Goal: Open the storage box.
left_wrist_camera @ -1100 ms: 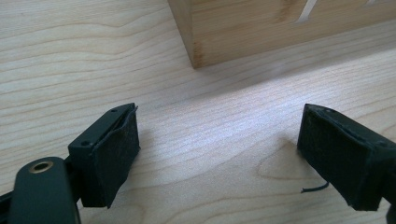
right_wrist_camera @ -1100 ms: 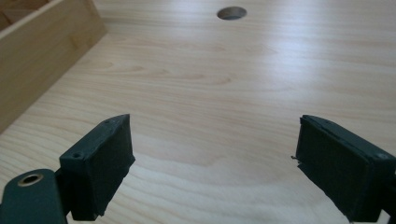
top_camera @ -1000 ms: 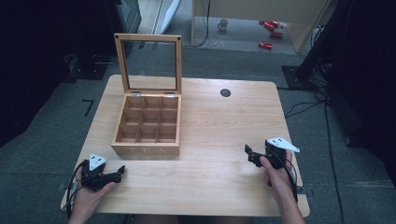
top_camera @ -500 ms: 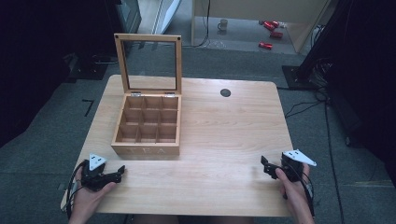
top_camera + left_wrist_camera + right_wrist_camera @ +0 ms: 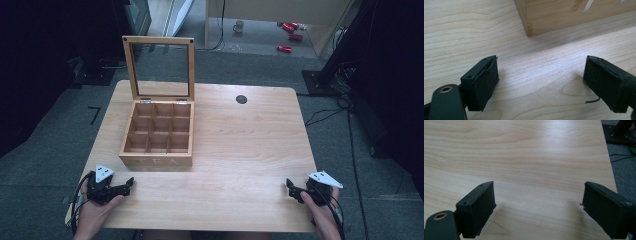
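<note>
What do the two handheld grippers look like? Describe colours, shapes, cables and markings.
Each gripper, left and right, is black with two blocky padded jaws, a grey three-cornered plate on top and a dark trailing cable. A brass-ringed hole marks each body in the gripper views. No sleeves are visible on the forearms.

Lighting and picture quality: lit table, dark surround.

High view: table evenly lit, soft and grainy; floor at both sides falls to near black. Left gripper view: pale sheen on the wood below the tea box, jaws blurred close up. Right gripper view: glare at top edge, soft shadows under the jaws.
</note>
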Demonstrator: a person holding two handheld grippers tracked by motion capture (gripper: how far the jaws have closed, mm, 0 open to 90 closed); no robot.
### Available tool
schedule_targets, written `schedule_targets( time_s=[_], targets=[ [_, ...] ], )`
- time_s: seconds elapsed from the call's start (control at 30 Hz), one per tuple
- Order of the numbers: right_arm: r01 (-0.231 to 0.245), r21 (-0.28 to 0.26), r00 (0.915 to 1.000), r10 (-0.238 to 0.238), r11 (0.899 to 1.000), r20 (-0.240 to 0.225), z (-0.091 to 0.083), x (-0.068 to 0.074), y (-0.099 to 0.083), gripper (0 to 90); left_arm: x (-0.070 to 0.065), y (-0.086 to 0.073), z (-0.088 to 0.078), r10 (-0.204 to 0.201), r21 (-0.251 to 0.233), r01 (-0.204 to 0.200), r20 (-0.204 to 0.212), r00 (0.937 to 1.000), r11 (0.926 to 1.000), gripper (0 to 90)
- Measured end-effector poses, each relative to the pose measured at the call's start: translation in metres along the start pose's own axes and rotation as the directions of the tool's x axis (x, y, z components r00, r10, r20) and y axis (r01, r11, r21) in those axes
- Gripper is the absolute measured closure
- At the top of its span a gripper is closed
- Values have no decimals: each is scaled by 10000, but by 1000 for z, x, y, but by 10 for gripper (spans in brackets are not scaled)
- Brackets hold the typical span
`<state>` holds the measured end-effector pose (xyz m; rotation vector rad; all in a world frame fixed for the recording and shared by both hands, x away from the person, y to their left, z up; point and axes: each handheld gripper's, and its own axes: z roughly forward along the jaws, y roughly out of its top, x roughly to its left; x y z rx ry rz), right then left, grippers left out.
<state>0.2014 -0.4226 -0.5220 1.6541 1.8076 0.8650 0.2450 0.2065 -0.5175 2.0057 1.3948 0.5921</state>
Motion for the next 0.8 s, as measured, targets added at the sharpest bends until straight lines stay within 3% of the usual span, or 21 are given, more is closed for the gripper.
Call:
schedule_targets(
  time_s=[0.13, 0.37, 0.43, 0.47, 0.8],
  targets=[
    [6, 30, 10000, -6, 10000, 31, -4, -2, -4, 108, 0, 0, 0, 4, 4, -4, 0, 10000, 10000, 133],
    [452, 296, 9984, -461, 9985, 317, -7, -3, -9, 105, 0, 0, 0, 2, -1, -2, -1, 10000, 10000, 133],
    [397, 310, 9987, -407, 9987, 313, -6, -3, -9, 105, 0, 0, 0, 3, -3, -3, -1, 10000, 10000, 133],
    [116, 427, 9999, -117, 9990, 25, -5, -6, -9, 102, 0, 0, 0, -7, -12, 7, -3, 10000, 10000, 133],
    [96, 452, 10000, -95, 9989, -25, -5, -6, -9, 100, -1, -1, 0, -58, -27, 58, -46, 10000, 10000, 136]
  ],
)
